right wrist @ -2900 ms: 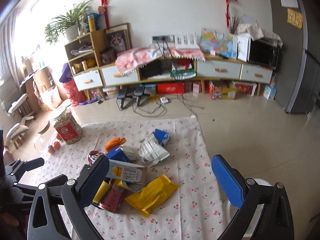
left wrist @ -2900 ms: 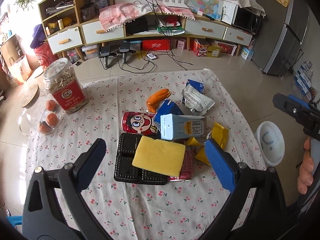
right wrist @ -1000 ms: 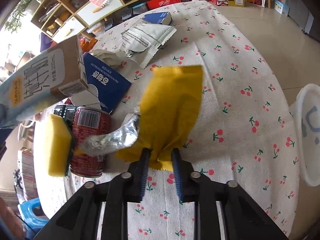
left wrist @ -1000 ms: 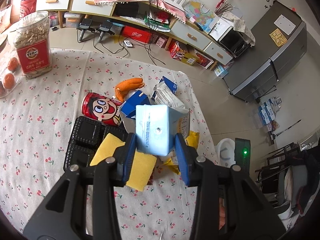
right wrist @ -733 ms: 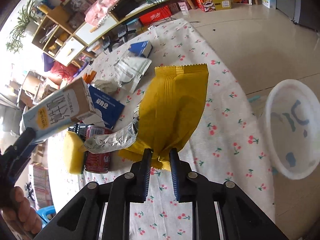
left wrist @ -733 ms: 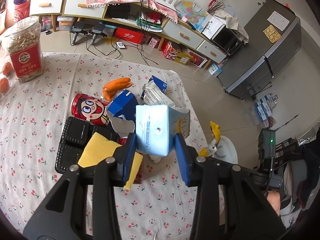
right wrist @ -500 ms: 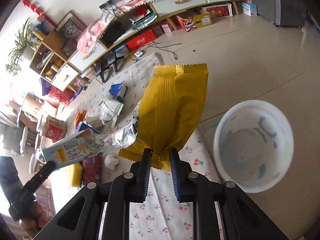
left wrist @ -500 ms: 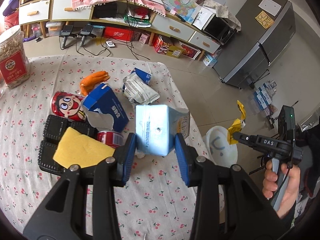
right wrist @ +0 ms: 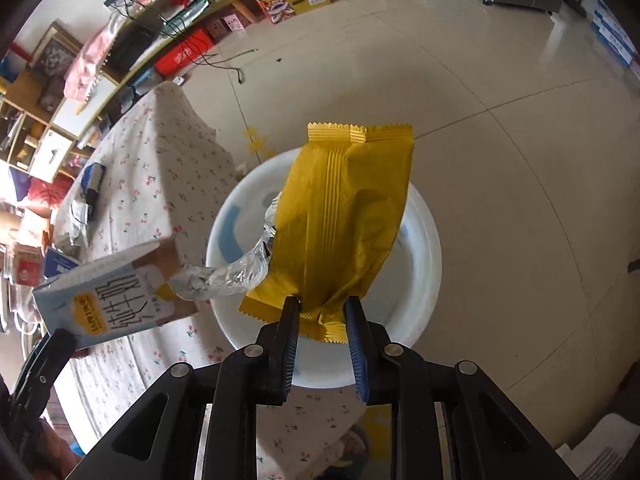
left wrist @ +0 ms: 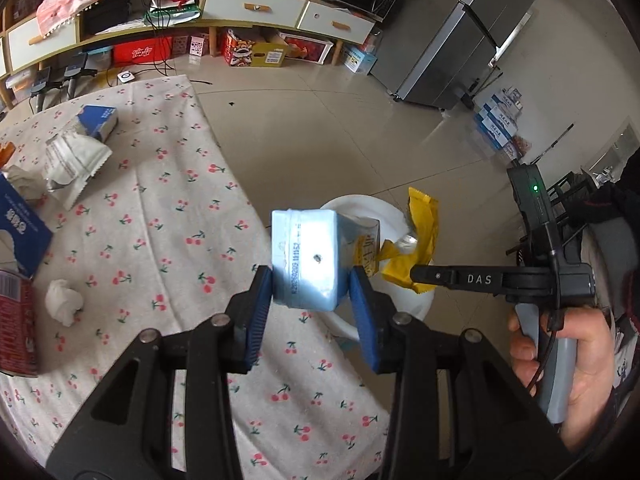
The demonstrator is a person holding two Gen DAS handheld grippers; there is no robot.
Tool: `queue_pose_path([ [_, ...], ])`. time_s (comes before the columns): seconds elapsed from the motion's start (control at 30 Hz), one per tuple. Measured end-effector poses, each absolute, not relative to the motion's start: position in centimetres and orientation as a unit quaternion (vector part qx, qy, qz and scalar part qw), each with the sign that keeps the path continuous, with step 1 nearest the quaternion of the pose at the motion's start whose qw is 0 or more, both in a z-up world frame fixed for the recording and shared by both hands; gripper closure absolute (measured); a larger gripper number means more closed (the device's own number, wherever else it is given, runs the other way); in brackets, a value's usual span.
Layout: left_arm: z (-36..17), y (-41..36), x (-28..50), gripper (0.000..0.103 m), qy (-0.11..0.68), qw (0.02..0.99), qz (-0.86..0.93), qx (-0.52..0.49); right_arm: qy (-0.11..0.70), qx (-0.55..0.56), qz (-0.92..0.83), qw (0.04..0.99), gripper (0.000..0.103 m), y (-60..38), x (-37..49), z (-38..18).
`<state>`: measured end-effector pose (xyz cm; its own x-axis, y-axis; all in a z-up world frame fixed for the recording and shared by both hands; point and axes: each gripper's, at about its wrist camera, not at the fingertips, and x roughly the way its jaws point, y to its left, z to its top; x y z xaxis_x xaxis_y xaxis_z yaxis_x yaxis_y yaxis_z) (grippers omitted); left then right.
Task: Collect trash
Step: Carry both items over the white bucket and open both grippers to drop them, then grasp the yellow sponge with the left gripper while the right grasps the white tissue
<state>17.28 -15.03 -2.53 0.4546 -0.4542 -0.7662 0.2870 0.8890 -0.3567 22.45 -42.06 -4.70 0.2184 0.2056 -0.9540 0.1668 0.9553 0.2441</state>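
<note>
One hand, left view only

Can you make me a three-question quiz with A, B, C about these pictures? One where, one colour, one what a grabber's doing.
1. Where is the yellow wrapper? A on the tablecloth; B above the white bin; C on a shelf.
2. What colour is the milk carton? A red; B green; C light blue.
3. The left gripper is: A open, empty; B shut on the milk carton; C out of sight.
Answers: B, it hangs over the bin's opening; C, its faces are pale blue; B, both pads press its sides.
</note>
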Motion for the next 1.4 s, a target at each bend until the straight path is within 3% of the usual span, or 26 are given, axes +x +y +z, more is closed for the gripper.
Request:
queue_pose_path([
  [0.03, -2.8, -15.9, 17.4, 0.062, 0.474, 0.85, -0.216, -0.081, 0.627, 0.15, 0.004, 0.764, 0.074, -42.4, 22.3, -4.9],
  [0.17, -3.8, -18.3, 17.7, 0.062, 0.477, 0.852, -0.207, -0.065, 0.615, 0.176, -0.015, 0.768, 0.045, -43.4, 22.0, -4.2],
  [0.2, -4.0, -18.7, 17.8, 0.062, 0.478, 0.851, -0.207, -0.067, 0.609, 0.178, -0.011, 0.773, 0.044, -43.3, 21.9, -3.8],
  [0.53, -5.8, -21.7, 18.1, 0.061, 0.489, 0.843, -0.215, -0.061, 0.569, 0.231, -0.033, 0.789, 0.044, -45.2, 21.1, -1.8],
  [0.7, -6.1, -22.3, 17.9, 0.033, 0.476, 0.853, -0.214, -0.029, 0.564, 0.238, -0.037, 0.789, 0.044, -44.9, 21.5, -1.6],
  [1.13, -2.5, -11.5, 17.5, 0.033, 0.475, 0.868, -0.146, -0.025, 0.561, 0.222, -0.02, 0.798, 0.044, -41.2, 22.8, -0.9],
  [1.4, 0.8, -0.3, 17.0, 0.033, 0.485, 0.873, -0.048, -0.033, 0.564, 0.187, 0.016, 0.804, 0.043, -36.0, 23.7, -0.4],
])
